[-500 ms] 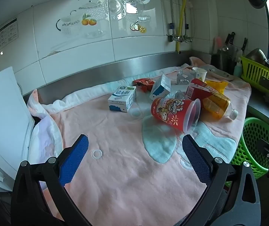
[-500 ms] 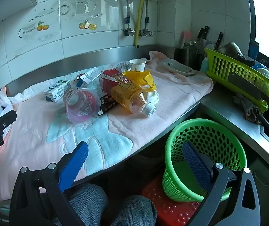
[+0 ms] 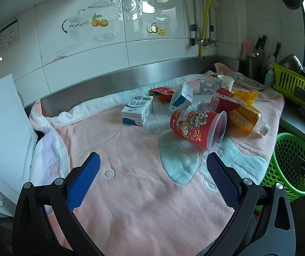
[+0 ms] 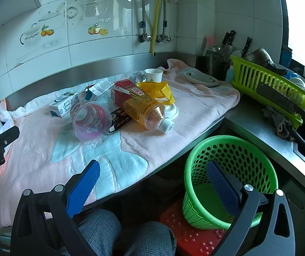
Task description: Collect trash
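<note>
Risks first. The trash sits in one tangled heap on the towel-covered table: a red printed cup on its side, its clear mouth facing the left gripper; behind the cup an orange drink bottle, also lying flat, leans against a red carton and a yellow wrapper. Likely trouble: both cup and bottle are round and lying down, so a nudge from a jaw tip could roll them, the bottle toward the table edge near the green basket. A pinch on the thin cup wall may crush it or let it slip. Pulling one piece could drag its neighbours. The loose towel may bunch under a low approach. Left of the cup lies a white milk carton, apart from the heap, probably the easier pick. Jaws: both grippers spread wide, nothing between them. The cup lies beyond the left jaws, toward their right tip, not touching. The right gripper hangs off the table's front edge, the basket behind its right jaw, the cup well ahead and to its left.
</note>
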The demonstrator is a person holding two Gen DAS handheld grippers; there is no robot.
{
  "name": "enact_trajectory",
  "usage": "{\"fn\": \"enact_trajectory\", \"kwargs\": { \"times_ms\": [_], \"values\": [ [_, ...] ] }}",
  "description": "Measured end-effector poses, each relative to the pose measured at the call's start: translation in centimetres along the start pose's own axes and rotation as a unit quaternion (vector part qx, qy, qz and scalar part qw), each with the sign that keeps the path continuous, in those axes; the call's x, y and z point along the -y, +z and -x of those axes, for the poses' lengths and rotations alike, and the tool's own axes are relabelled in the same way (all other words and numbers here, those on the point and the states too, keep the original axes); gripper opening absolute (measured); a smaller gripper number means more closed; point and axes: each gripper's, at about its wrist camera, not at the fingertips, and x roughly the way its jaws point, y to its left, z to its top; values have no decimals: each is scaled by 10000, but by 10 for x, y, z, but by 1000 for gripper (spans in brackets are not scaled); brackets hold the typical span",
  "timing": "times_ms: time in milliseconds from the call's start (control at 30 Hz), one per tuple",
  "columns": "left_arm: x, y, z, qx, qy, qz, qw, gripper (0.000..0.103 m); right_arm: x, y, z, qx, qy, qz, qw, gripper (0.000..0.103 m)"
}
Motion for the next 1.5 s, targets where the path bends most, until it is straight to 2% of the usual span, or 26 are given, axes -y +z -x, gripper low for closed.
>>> {"fn": "enact_trajectory", "kwargs": {
  "times_ms": [1500],
  "values": [
    [2, 9, -16, -142, -30, -6, 9999, 98, 9, 4, -14, -108, 12, -16, 9999, 97]
  ]
}}
